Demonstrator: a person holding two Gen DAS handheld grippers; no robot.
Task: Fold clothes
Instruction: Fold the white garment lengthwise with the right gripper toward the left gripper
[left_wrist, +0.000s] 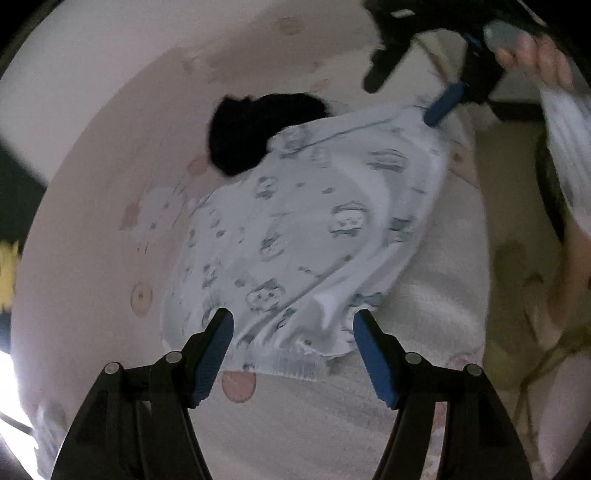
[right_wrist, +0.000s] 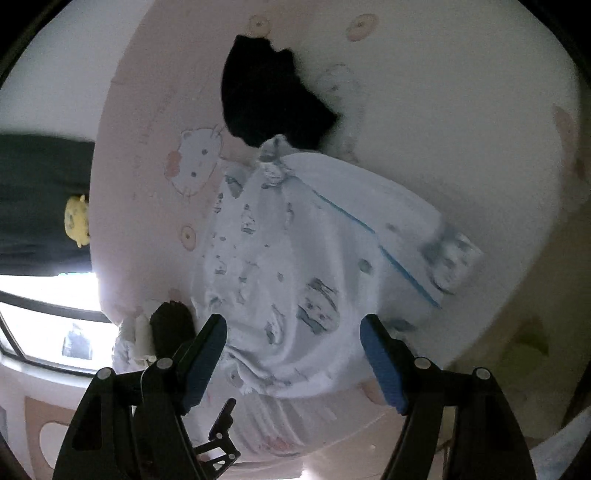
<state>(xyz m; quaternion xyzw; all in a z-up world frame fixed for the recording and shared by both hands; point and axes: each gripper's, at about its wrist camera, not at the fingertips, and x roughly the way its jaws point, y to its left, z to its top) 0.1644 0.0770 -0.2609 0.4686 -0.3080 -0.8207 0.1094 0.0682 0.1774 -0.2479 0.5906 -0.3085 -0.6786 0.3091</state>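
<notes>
A pale blue printed garment (left_wrist: 314, 236) lies crumpled on the pink bed sheet (left_wrist: 110, 140); it also shows in the right wrist view (right_wrist: 295, 266). My left gripper (left_wrist: 293, 325) is open, its blue pads either side of the garment's near ribbed hem, just above it. My right gripper (right_wrist: 293, 332) is open over the garment's other near edge. In the left wrist view the right gripper (left_wrist: 424, 85) shows at the garment's far corner, with one blue pad touching the cloth. A black garment (left_wrist: 255, 129) lies bunched behind the blue one, and shows in the right wrist view (right_wrist: 269, 96).
The sheet has a cat print (right_wrist: 195, 162) and donut prints. A yellow plush toy (right_wrist: 77, 221) sits at the bed's left edge, with a bright window (right_wrist: 48, 314) beyond. A white towel-like cloth (left_wrist: 443, 295) lies at the right. The bed's edge drops to the floor (left_wrist: 517, 221) at right.
</notes>
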